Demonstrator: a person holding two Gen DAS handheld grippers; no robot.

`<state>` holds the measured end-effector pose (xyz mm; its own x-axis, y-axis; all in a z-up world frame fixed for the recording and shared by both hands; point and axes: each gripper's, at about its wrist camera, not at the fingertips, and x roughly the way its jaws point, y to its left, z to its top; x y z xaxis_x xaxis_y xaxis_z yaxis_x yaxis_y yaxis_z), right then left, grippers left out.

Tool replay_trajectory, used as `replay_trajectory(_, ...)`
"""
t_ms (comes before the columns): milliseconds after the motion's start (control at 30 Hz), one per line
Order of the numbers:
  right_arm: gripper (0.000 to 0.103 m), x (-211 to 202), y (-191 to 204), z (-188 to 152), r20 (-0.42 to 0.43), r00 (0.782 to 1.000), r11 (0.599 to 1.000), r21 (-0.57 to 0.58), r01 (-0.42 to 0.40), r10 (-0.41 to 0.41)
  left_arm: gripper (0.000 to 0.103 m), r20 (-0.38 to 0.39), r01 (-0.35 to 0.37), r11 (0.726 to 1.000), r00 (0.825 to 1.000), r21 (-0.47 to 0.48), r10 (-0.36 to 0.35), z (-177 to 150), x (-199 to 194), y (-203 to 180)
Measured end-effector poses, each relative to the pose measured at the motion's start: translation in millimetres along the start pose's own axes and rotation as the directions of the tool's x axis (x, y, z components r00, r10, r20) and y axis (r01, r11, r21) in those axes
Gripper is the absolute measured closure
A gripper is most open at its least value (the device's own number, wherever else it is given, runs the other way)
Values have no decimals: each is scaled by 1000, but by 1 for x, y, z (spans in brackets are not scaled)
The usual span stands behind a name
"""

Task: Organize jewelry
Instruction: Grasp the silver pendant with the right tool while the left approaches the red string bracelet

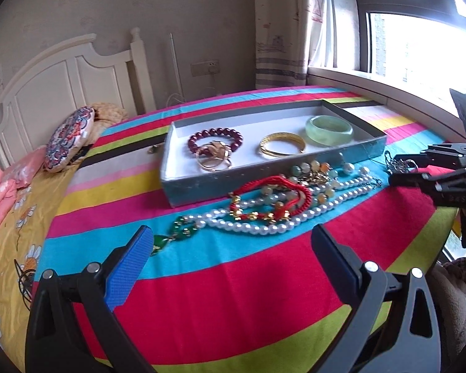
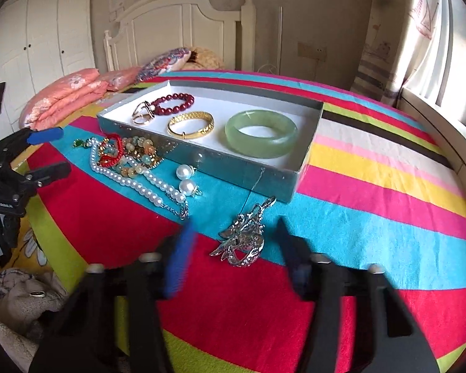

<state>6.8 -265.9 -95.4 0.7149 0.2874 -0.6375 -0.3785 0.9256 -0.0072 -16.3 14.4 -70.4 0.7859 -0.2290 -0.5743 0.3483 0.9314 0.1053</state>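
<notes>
A grey box (image 1: pixel 171 183) (image 2: pixel 202 158) with a white floor holds a dark red bead bracelet (image 1: pixel 216 138) (image 2: pixel 172 103), gold rings (image 1: pixel 213 155) (image 2: pixel 143 112), a gold bangle (image 1: pixel 282 149) (image 2: pixel 191 123) and a green jade bangle (image 1: pixel 328 129) (image 2: pixel 261 133). In front of it lies a tangle of pearl necklace (image 1: pixel 258 225) (image 2: pixel 130 181), red cord bracelet (image 1: pixel 271 186) (image 2: pixel 110 149) and coloured beads. My left gripper (image 1: pixel 230 239) (image 2: pixel 54 149) is open and empty before the pearls. My right gripper (image 2: pixel 234 236) (image 1: pixel 400 171) is open, its blurred fingers either side of a silver brooch (image 2: pixel 244 237).
The jewelry lies on a striped cloth (image 1: pixel 233 279) (image 2: pixel 372 186) over a round table. Two pearl earrings (image 2: pixel 185 178) lie near the box. A green pendant (image 1: pixel 158 244) lies by my left finger. A bed with pillows (image 2: pixel 68 93), a round cushion (image 1: pixel 68 140) and a window (image 1: pixel 419 46) surround the table.
</notes>
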Motion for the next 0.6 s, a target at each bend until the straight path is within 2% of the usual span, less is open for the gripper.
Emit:
replay_trajectory(300,80,-7,-6,-2,32,999,1000,19,-4,3,4,-15,88,995,996,-42,-89,6,8,-2)
replay_trajectory(433,80,-13,-7,-1,54,999,1000,27,2,-4,17,-19,114,993,993,-24,-114,16,14,-8)
replay_trajectory(567,80,-14,-6,-2,56,998,1000,29,-6,4,17,-16,123,992,992,-13,-124,27,21,-16)
replay_trajectory(600,80,-14,-6,-2,55,998,1000,30,-8,7,21,-17,118,993,993,-19,-118,30,25,-15)
